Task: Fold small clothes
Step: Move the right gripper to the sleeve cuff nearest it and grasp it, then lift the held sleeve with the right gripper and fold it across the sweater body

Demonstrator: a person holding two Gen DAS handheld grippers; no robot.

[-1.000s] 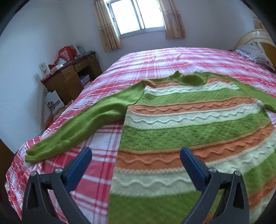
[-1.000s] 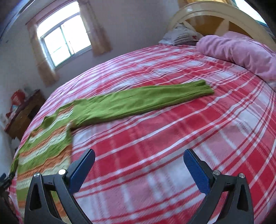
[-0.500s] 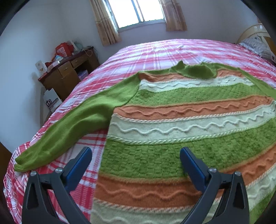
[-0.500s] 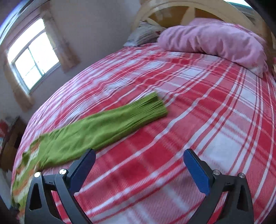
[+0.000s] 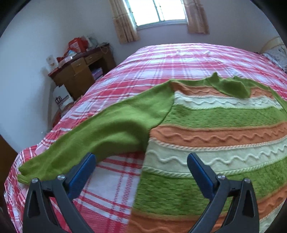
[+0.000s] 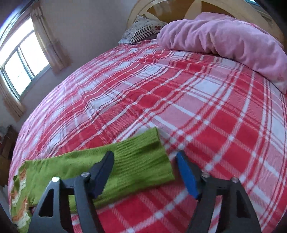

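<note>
A knit sweater point(image 5: 215, 139) with green, orange and cream stripes lies flat on the plaid bed point(image 5: 179, 59). Its left green sleeve point(image 5: 100, 136) stretches toward the bed's left corner. My left gripper point(image 5: 140, 161) is open and empty, hovering over the armpit where that sleeve meets the body. In the right wrist view the other green sleeve point(image 6: 125, 164) lies across the bed, its ribbed cuff point(image 6: 147, 150) between my jaws. My right gripper point(image 6: 145, 159) is open, straddling the cuff, partly narrowed, not gripping it.
A wooden desk point(image 5: 80, 71) with clutter and a paper bag stands left of the bed under the window point(image 5: 159, 10). A pink duvet point(image 6: 224, 37) and a striped pillow point(image 6: 143, 31) lie by the headboard point(image 6: 179, 7).
My left gripper moved forward and left, from the sweater's lower body to the armpit. My right gripper swung down to the right sleeve's cuff and its jaws narrowed around it.
</note>
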